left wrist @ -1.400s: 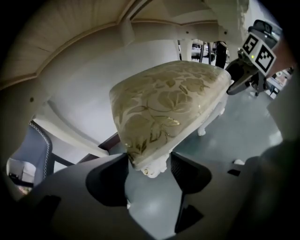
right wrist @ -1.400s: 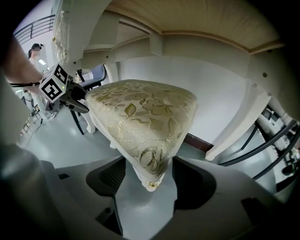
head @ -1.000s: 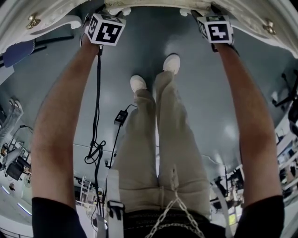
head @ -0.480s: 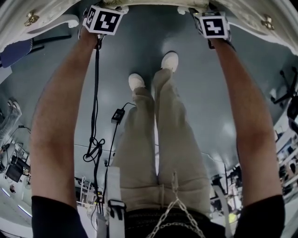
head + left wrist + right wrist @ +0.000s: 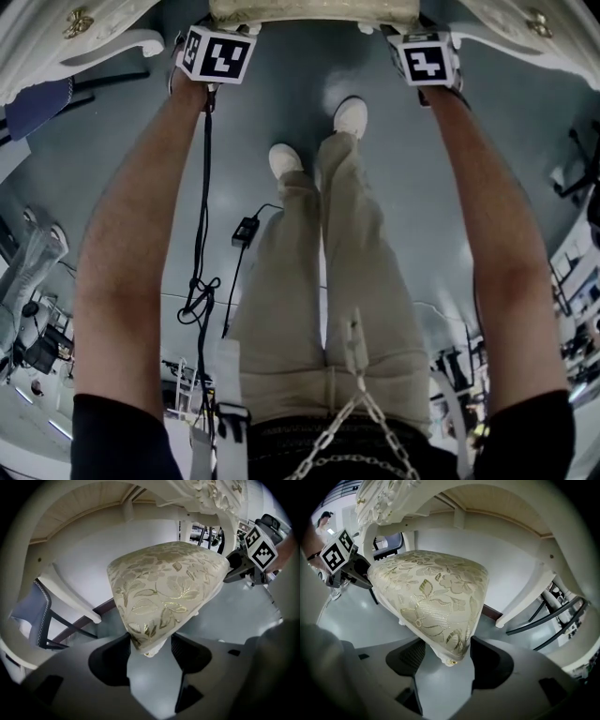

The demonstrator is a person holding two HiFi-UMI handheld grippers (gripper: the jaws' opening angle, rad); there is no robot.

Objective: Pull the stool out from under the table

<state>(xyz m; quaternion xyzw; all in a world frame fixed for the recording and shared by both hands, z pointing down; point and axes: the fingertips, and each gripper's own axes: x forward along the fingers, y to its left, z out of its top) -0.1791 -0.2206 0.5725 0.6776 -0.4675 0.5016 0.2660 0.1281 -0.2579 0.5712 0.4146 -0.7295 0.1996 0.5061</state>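
Gold-patterned cream fabric covers the stool [image 5: 164, 588], which sits at the top centre of the head view, beneath the white carved table [image 5: 56, 42]. Your left gripper [image 5: 150, 652] has its jaws clamped on one seat corner, at the bottom centre of its view; your right gripper [image 5: 449, 657] has its jaws clamped on the other corner. Both your arms [image 5: 122, 262] stretch forward above the grey floor [image 5: 253, 122].

Partly seen: stool [image 5: 314, 9], seat cut off by the head view's top edge, legs mostly hidden beneath its cushion in both gripper views; desk [image 5: 47, 42], top out of frame.
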